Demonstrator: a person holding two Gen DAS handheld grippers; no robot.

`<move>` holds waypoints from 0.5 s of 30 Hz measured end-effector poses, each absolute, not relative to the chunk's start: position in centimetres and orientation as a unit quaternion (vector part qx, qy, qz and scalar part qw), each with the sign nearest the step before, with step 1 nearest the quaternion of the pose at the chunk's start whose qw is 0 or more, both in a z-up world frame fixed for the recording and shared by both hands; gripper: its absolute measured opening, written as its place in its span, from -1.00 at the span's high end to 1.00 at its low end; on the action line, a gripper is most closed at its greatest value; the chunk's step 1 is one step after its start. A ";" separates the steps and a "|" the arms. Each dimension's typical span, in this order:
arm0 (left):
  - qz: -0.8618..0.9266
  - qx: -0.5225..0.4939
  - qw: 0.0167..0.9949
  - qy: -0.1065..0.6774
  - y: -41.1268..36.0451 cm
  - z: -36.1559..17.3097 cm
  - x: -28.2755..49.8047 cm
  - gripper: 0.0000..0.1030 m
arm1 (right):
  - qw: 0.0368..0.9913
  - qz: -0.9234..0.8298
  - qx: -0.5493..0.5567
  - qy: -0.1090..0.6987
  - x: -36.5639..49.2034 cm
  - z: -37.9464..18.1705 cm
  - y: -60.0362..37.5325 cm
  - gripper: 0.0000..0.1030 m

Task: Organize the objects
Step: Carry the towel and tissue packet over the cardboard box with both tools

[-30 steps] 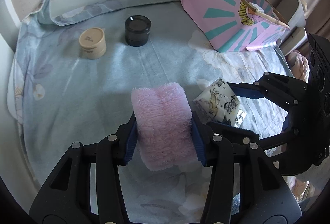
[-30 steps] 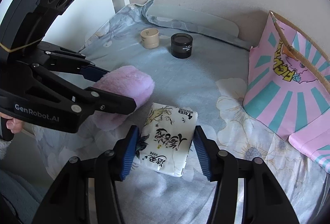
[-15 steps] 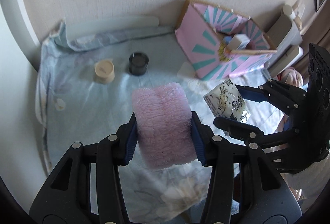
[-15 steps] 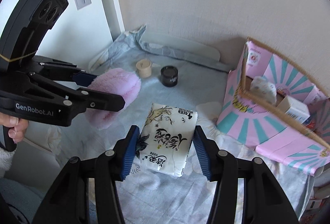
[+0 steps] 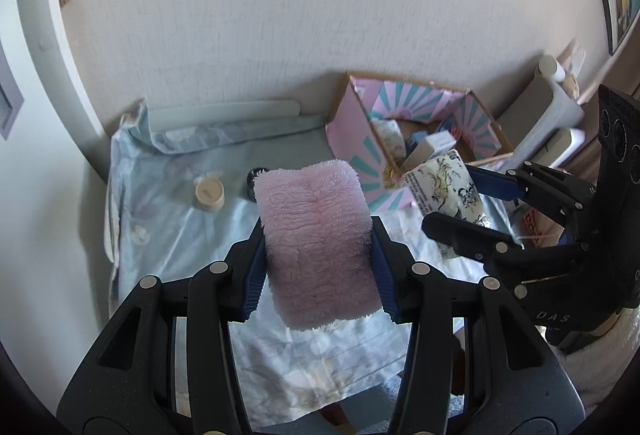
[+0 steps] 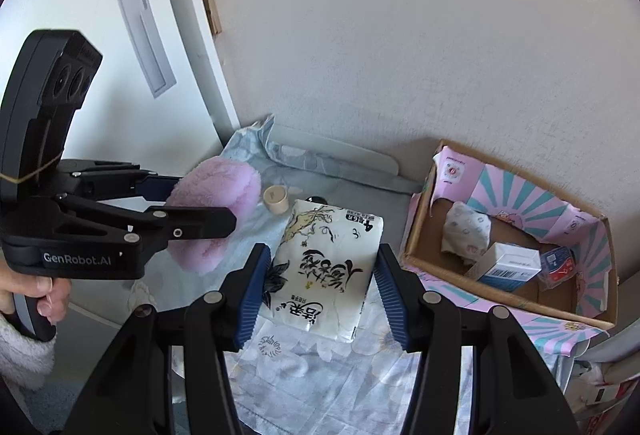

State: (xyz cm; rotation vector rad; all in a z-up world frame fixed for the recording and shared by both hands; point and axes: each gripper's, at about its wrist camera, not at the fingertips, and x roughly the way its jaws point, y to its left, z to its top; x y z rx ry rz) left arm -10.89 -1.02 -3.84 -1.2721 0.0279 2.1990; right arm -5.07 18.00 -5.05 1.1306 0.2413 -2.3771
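Both grippers have risen well above the bed (image 5: pixel 168 235): left gripper (image 5: pixel 318 255) pinching the pink towel (image 5: pixel 316 235), right gripper (image 6: pixel 320 275) pinching the tissue pack (image 6: pixel 324 267). Carrying step; next, lower them into the box (image 6: pixel 424 235) at the bed's right edge.

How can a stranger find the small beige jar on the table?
Start at the table with the pale blue floral cloth, pushed against the wall. Near its far left stands the small beige jar. Its neighbour, the black jar, is dark and half hidden behind the pink fluffy towel; the beige one stands fully visible.
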 end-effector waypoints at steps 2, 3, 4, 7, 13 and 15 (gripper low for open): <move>0.830 -0.475 0.293 0.009 -0.8 -3.4 -10.8 0.16 | 0.243 -0.873 0.414 0.083 -5.4 -4.5 18.6 0.05; 0.831 -0.474 0.292 0.009 -0.5 -3.2 -10.8 0.16 | 0.240 -0.875 0.414 0.079 -5.6 -4.1 19.1 0.05; 0.832 -0.472 0.292 0.008 -0.3 -3.0 -10.8 0.16 | 0.237 -0.875 0.414 0.076 -5.7 -3.9 19.4 0.05; 0.835 -0.465 0.294 0.007 0.7 -2.5 -10.7 0.16 | 0.228 -0.878 0.415 0.065 -6.2 -3.4 20.8 0.04; 0.836 -0.458 0.301 0.006 3.5 -1.8 -10.6 0.16 | 0.205 -0.883 0.419 0.050 -7.1 -2.6 24.1 0.04; 0.836 -0.456 0.305 0.006 4.6 -1.6 -10.5 0.16 | 0.198 -0.884 0.421 0.046 -7.3 -2.4 25.2 0.05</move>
